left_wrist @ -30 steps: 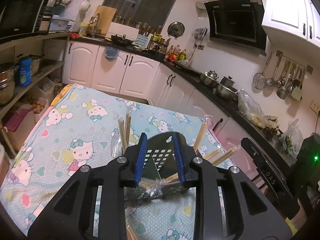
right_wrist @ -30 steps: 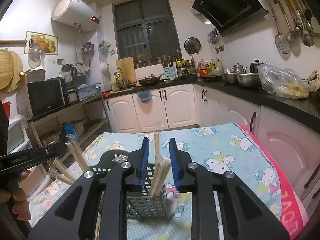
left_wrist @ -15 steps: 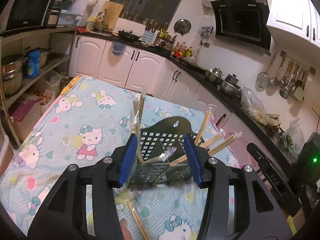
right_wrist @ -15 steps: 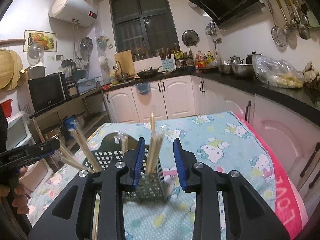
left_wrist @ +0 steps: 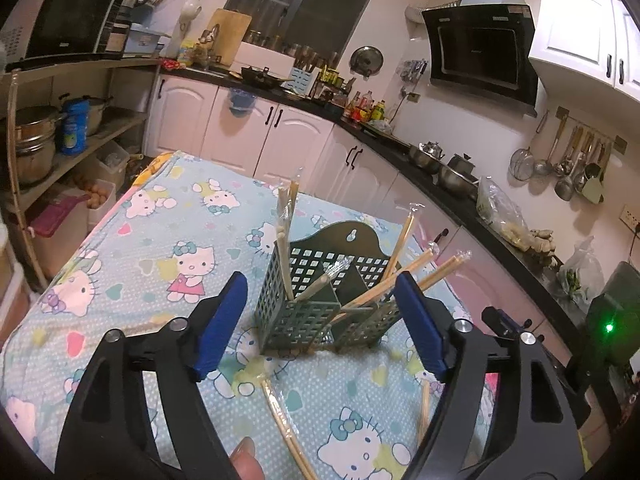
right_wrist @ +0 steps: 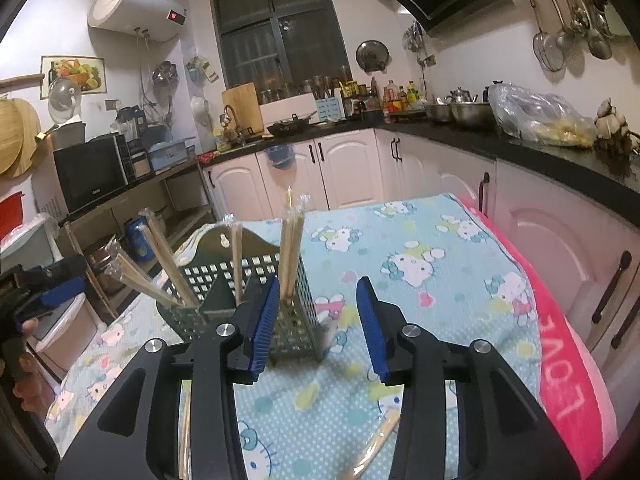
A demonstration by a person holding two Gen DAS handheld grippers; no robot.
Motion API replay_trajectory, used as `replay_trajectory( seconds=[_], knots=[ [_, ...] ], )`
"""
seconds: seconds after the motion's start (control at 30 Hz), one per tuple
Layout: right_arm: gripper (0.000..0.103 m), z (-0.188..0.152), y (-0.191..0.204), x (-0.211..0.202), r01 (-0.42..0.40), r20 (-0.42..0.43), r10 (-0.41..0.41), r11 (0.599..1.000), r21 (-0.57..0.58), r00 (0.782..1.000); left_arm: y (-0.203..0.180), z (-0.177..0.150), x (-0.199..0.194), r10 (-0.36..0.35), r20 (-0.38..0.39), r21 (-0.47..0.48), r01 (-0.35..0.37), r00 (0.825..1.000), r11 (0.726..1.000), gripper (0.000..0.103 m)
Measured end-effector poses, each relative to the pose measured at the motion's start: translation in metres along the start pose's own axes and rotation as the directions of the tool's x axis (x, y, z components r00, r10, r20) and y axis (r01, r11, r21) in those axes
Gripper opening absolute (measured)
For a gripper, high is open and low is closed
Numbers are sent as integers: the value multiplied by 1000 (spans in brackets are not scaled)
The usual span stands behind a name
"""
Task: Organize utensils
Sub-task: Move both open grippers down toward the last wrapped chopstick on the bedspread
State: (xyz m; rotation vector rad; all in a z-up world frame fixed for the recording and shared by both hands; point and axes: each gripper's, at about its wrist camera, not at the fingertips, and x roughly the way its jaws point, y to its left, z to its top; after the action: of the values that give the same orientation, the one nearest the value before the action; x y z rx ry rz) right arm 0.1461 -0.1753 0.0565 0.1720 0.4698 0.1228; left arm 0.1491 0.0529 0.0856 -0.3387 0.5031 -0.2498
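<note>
Green plastic holder [left_wrist: 320, 304] standing on worktop [left_wrist: 168, 240]; left tongs [left_wrist: 320, 320], right tongs [right_wrist: 316, 320] now spreading apart, backing off empty; wrapped chopsticks [left_wrist: 288, 236] released inside; loose pair [left_wrist: 286, 428] waiting.

I see a dim kitchen around a dark window [right_wrist: 280, 28]. White cabinets [right_wrist: 348, 172] under a black counter [left_wrist: 384, 136] run below it and on to its right. A black range hood [left_wrist: 480, 52] hangs right of the window, a white water heater [right_wrist: 136, 8] left, with a microwave [right_wrist: 92, 172] on open shelving below.
</note>
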Motion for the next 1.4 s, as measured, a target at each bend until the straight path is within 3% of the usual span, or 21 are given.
replay_trajectory(
  seconds=[0.5,0.83,1.13,1.2,1.4],
  knots=[
    [47,-41,-14,17,19,-176,-18,1000,2,984,32,-47,18,62,-129,-59,-71,990,996,75],
    [51,-72,-24,29,27,-290,-21,1000,16,957,39,-73,35,82,-210,-56,-96,974,994,75],
    [53,-89,-34,36,27,-365,-5,998,55,931,34,-93,54,50,-283,-57,-69,958,996,75],
    [53,-91,-34,37,23,-376,1,998,61,927,33,-98,61,40,-300,-63,-61,953,996,72],
    [53,-96,-38,46,23,-414,15,996,86,910,32,-111,80,3,-366,-88,-39,931,995,45]
  ],
)
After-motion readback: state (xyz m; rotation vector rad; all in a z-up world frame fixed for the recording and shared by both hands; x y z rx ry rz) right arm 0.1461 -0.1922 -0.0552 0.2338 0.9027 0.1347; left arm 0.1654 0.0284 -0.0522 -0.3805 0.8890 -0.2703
